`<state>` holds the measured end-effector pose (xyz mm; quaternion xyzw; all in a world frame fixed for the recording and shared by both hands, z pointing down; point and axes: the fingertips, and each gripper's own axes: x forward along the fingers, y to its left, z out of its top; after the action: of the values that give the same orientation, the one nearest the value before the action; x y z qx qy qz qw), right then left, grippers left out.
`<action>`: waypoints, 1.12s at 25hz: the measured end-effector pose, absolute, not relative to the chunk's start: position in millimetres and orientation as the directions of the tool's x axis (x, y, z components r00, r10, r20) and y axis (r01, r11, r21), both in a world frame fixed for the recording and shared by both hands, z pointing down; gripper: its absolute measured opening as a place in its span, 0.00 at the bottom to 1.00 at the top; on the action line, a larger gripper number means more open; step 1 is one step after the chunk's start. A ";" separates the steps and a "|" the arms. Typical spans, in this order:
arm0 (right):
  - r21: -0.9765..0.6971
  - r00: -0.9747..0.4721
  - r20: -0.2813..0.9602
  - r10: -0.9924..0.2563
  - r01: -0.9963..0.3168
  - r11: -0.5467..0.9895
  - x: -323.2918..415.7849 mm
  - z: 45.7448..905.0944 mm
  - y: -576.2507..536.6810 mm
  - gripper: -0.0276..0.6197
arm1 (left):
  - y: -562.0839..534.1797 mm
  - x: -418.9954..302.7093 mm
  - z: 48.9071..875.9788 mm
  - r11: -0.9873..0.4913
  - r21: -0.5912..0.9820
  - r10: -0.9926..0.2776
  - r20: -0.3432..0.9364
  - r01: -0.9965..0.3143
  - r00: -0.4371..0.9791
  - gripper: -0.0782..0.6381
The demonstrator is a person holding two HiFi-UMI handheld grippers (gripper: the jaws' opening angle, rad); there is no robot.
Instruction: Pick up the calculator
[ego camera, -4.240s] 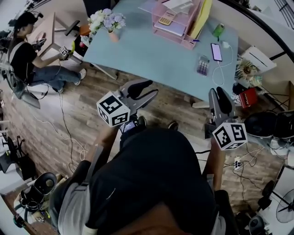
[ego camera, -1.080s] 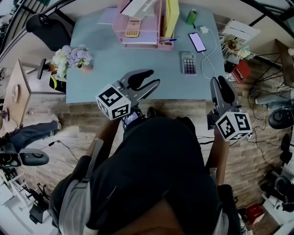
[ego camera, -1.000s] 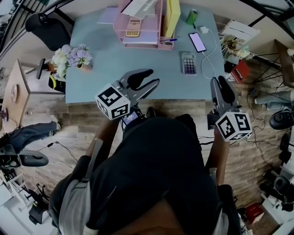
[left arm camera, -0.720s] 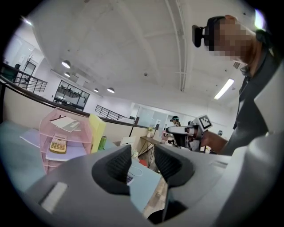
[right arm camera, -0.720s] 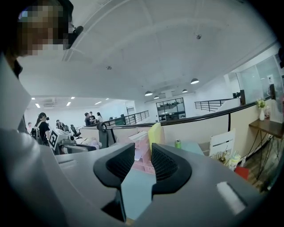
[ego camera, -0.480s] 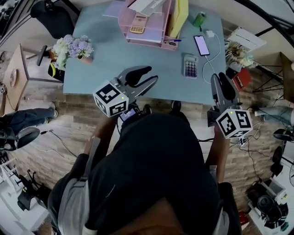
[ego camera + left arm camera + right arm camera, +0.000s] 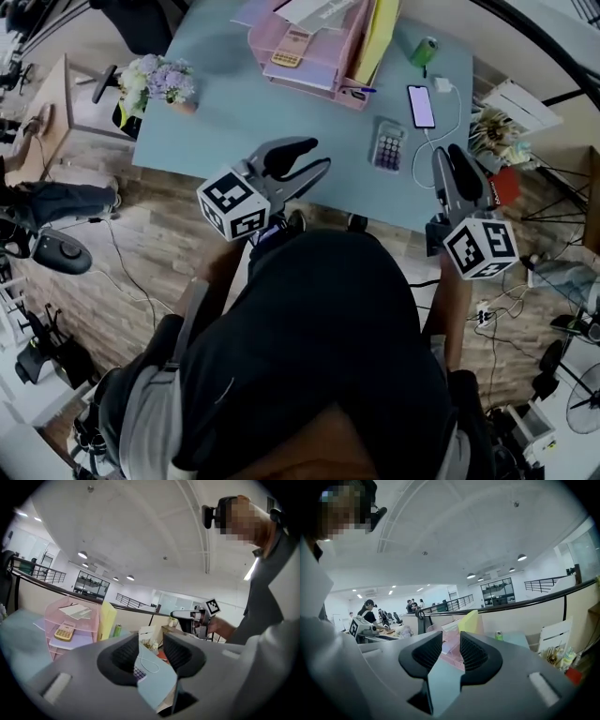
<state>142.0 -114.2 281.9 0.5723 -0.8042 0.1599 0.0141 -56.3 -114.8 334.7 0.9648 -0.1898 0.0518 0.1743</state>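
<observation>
The left tool (image 7: 317,157) and right tool (image 7: 448,156) are hovering over the bench (image 7: 234,103) edge, jaws narrowly apart, gripping nothing; the calculator (image 7: 388,147) is lying untouched.

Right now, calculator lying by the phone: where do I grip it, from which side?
Across the long edges of the calculator, coming straight down: it lies flat on the table, and its short width likely suits the jaws. The right gripper is nearer and open.
</observation>
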 end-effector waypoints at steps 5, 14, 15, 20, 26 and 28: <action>-0.247 -0.403 0.203 -0.893 -0.903 0.351 154.4 285.7 -129.1 0.19 | -115.3 -43.7 338.1 -0.843 0.312 -0.402 0.176 -0.438 0.899 0.36; -0.268 -0.518 0.207 -0.830 -0.846 0.461 167.8 298.0 -154.8 0.19 | -115.3 -27.7 345.6 -0.774 0.311 -0.514 0.200 -0.552 0.834 0.36; -0.271 -0.531 0.209 -0.821 -0.838 0.473 168.6 300.1 -157.8 0.19 | -114.9 -26.3 346.2 -0.765 0.312 -0.527 0.202 -0.564 0.826 0.36; -0.281 -0.590 0.208 -0.780 -0.800 0.530 168.9 307.2 -171.9 0.19 | -111.1 -23.3 350.9 -0.718 0.311 -0.584 0.218 -0.623 0.782 0.36; -0.300 -0.631 0.215 -0.745 -0.769 0.565 172.1 317.3 -181.2 0.19 | -109.1 -16.0 361.1 -0.687 0.304 -0.608 0.257 -0.660 0.751 0.36; -0.306 -0.639 0.230 -0.734 -0.763 0.569 172.5 323.7 -183.4 0.19 | -112.8 -15.1 364.8 -0.678 0.307 -0.614 0.263 -0.668 0.744 0.36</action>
<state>172.5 -183.4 323.7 0.4229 -0.8849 0.1912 0.0388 -15.1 -112.8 364.8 0.9133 -0.3508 0.0693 0.1949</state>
